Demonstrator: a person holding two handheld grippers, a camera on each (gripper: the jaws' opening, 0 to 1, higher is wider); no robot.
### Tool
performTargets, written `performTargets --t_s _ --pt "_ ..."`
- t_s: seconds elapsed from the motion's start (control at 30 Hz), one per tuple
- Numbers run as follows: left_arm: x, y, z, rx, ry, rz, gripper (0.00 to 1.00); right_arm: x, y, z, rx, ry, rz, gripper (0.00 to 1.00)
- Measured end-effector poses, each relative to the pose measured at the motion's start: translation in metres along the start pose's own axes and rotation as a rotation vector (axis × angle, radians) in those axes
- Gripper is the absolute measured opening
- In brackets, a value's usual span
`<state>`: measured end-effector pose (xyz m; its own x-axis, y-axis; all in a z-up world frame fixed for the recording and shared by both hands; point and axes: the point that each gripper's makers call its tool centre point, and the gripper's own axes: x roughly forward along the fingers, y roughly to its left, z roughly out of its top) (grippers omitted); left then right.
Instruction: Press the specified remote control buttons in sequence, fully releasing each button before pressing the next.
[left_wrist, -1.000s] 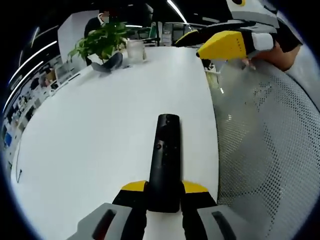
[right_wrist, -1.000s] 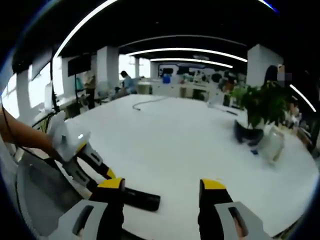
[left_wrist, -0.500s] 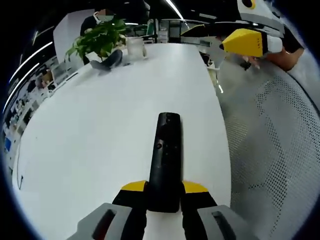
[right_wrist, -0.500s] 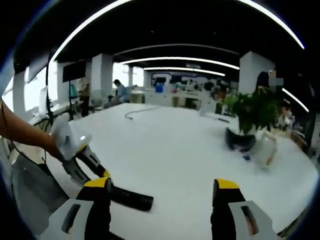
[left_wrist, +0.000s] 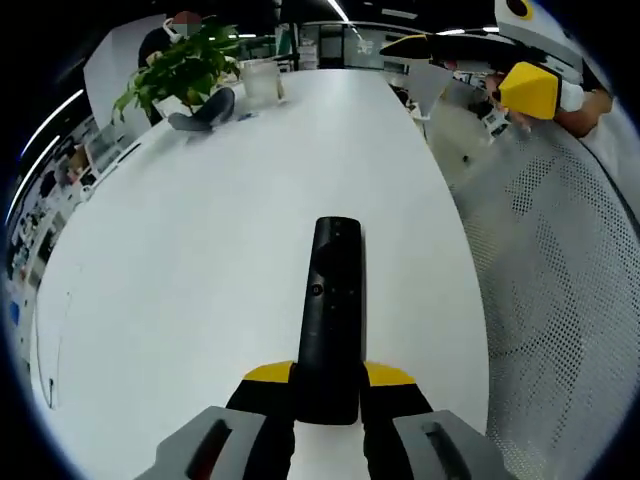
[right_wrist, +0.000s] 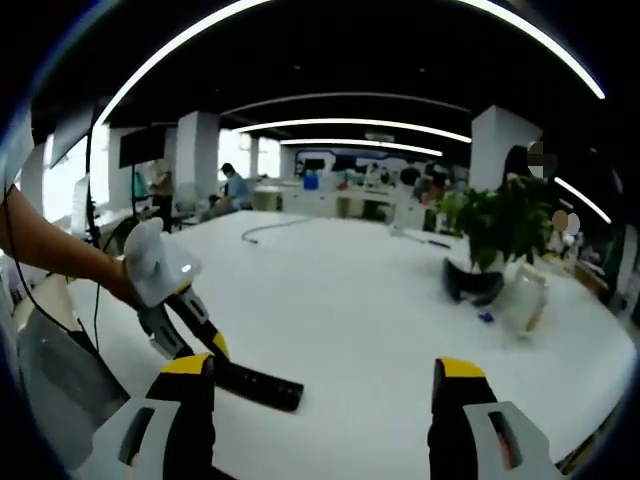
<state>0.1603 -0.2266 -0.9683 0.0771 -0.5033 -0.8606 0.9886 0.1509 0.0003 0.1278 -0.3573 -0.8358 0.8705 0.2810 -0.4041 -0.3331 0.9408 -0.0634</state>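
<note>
A long black remote control (left_wrist: 328, 310) points away from me over the white table (left_wrist: 200, 250), and my left gripper (left_wrist: 327, 378) is shut on its near end. A small round button shows on its top face. In the right gripper view the same remote (right_wrist: 255, 385) sticks out from the left gripper (right_wrist: 185, 325), held by a person's hand at the left. My right gripper (right_wrist: 320, 400) is open, raised above the table with nothing between its fingers. Its yellow tip (left_wrist: 530, 88) shows at the upper right of the left gripper view.
A potted green plant (left_wrist: 185, 75) in a dark pot and a clear cup (left_wrist: 262, 80) stand at the table's far end. A grey mesh chair (left_wrist: 560, 280) lies right of the table edge. A cable (right_wrist: 275, 228) lies on the far part of the table. People sit in the office behind.
The left gripper's camera has risen and tilted, with the remote still held. The right gripper has drawn away to the right and opened wider.
</note>
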Motion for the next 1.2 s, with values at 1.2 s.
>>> performTargets --t_s 1.2 --pt "-0.008 0.158 0.013 0.106 0.079 0.179 0.23 0.003 0.001 -0.005 -0.014 0.039 0.003 0.78"
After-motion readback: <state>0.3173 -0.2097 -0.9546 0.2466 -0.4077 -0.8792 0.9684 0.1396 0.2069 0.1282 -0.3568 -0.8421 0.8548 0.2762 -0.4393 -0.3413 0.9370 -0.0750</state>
